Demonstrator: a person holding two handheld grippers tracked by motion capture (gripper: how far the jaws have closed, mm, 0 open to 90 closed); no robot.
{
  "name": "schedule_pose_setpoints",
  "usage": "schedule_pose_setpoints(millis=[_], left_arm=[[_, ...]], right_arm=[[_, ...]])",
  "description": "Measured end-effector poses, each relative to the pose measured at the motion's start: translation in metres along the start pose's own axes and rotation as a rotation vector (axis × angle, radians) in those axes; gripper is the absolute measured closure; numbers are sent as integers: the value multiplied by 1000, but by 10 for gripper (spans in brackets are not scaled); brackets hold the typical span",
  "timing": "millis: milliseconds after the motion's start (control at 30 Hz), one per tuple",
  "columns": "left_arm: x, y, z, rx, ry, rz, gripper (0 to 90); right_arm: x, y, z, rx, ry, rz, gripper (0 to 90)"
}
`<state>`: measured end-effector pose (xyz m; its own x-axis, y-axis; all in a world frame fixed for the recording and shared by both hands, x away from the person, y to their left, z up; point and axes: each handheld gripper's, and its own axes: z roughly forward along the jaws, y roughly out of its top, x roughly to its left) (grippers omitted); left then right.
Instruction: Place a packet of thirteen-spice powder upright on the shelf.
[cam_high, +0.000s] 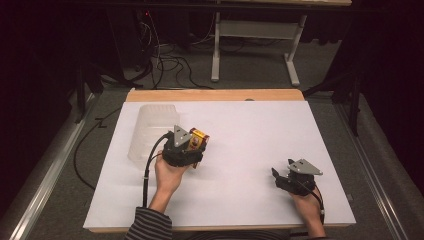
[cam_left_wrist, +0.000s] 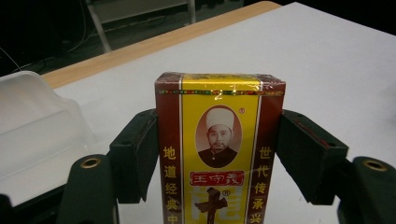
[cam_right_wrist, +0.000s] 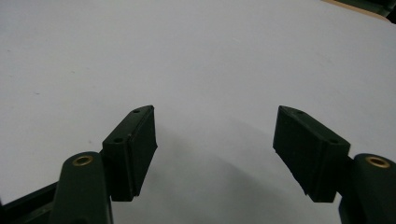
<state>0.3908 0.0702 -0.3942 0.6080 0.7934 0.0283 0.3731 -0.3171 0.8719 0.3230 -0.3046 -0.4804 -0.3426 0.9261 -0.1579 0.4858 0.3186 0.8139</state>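
Gripping a glossy rectangular carton (cam_left_wrist: 219, 154), the left tool (cam_left_wrist: 217, 149) clamps; right tool (cam_right_wrist: 215, 149) gapes over matte tabletop (cam_right_wrist: 210, 60)

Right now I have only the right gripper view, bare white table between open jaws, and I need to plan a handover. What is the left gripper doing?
Observer: The left gripper is shut on a red and yellow box, its pads pressed against the box's two long sides.
Operator: Is anything close beside it?
Observer: Yes, a clear plastic container sits on the white table just to the left of that gripper, toward the far edge.
Operator: And where is my gripper relative to all that?
Observer: The right gripper is near the table's front right, well apart from the box, pointing leftward, with nothing between its jaws.
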Motion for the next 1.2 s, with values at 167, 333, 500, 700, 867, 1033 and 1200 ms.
schedule_pose_setpoints(millis=[167,333,500,700,867,1033,1200], left_arm=[[3,1,-6,-18,6,-5,328],[5,3,-12,-36,14,-10,328],[10,5,-19,-56,31,-18,328],[21,5,-32,-80,72,-31,327],[29,0,-39,-82,124,-24,327],[37,-4,-42,-84,143,-37,326],[45,-7,-48,-94,166,-59,326]], right_arm=[[0,0,0,0,0,0,304],[0,0,0,-1,-1,0,304],[0,0,0,-1,-1,0,303],[0,0,0,-1,-1,-1,303],[0,0,0,0,-2,-3,303],[0,0,0,3,-3,-4,303],[0,0,0,4,-4,-6,303]])
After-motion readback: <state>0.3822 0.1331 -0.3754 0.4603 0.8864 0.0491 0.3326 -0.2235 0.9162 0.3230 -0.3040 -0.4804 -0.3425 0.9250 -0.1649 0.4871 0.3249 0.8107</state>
